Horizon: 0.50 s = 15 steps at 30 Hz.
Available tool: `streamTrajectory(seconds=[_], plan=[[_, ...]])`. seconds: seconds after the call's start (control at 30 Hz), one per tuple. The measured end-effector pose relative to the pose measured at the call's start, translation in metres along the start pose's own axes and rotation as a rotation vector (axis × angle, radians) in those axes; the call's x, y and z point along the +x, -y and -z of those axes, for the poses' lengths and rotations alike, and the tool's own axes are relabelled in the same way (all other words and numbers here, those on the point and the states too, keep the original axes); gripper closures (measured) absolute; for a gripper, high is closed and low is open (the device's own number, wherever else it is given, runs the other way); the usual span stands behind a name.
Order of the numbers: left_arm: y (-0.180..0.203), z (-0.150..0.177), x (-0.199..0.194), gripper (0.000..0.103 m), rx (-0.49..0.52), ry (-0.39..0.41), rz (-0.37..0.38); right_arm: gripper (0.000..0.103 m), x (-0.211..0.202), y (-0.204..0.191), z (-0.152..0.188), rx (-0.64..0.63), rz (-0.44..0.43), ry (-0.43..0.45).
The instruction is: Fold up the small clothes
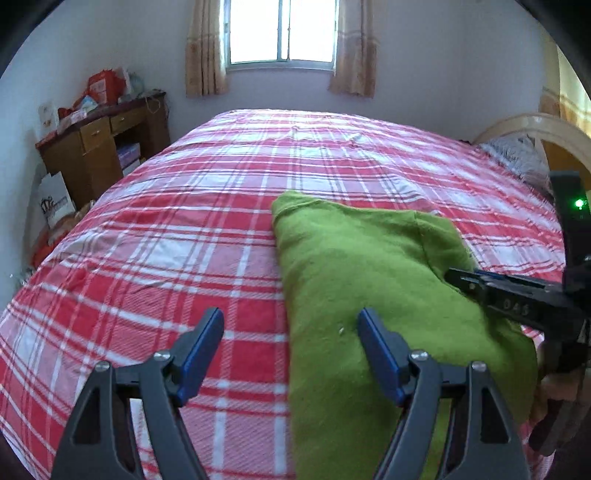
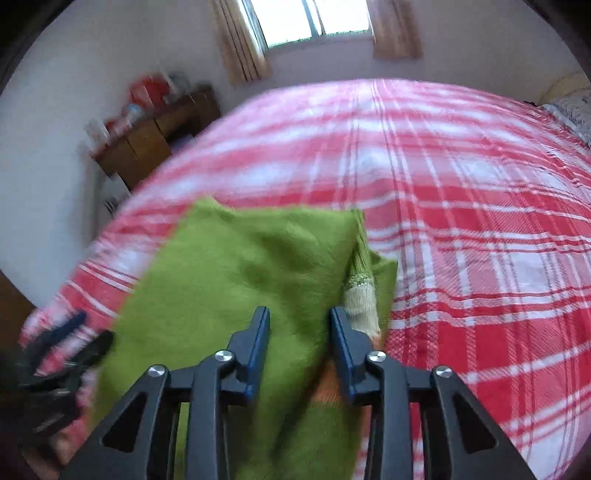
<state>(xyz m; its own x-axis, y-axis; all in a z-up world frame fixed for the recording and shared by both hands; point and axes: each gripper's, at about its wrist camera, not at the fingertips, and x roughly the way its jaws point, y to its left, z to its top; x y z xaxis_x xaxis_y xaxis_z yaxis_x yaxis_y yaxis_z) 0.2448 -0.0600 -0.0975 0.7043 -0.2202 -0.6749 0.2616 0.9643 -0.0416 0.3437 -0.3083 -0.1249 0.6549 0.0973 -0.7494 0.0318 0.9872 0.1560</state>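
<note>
While the green garment [image 1: 354,266] lies folded on the red-and-white plaid bedspread [image 1: 177,236], both grippers stand over its near end. Seen from the left wrist, the left gripper [image 1: 291,325] has its jaws wide apart and grips nothing: one blue pad [image 1: 201,354] hangs above bare bedspread, the other above the garment's left edge, which runs straight away from the camera. From the right side of that view the right gripper [image 1: 480,286] reaches in over the garment's right portion. Seen from the right wrist, the right gripper [image 2: 299,321] has its jaws a little apart, with green fabric showing in the gap between them; whether the pads touch the cloth cannot be told, since this view is blurred. A pale ribbed cuff [image 2: 362,299] lies along the garment's right edge, just beside the right-hand pad. Beyond the bed stand a wooden desk [image 1: 99,147] against the left wall and a curtained window [image 1: 282,31].
</note>
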Motion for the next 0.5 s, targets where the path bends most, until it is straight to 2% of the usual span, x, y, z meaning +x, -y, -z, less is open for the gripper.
streamTrajectory(seconds=[0.07, 0.2, 0.3, 0.5], plan=[[0.005, 0.000, 0.004, 0.025, 0.013, -0.001, -0.009, 0.097, -0.004, -0.007, -0.002, -0.048, 0.035, 0.024], [0.011, -0.001, 0.009, 0.018, 0.019, -0.001, -0.021, 0.097, -0.018, -0.009, -0.004, -0.080, 0.116, 0.112], [0.015, -0.002, 0.014, 0.010, 0.022, -0.005, -0.041, 0.097, 0.003, 0.009, -0.004, -0.007, 0.138, 0.070], [0.032, 0.002, 0.024, 0.005, 0.104, -0.006, -0.123, 0.097, 0.004, 0.009, 0.000, -0.057, 0.160, 0.077]])
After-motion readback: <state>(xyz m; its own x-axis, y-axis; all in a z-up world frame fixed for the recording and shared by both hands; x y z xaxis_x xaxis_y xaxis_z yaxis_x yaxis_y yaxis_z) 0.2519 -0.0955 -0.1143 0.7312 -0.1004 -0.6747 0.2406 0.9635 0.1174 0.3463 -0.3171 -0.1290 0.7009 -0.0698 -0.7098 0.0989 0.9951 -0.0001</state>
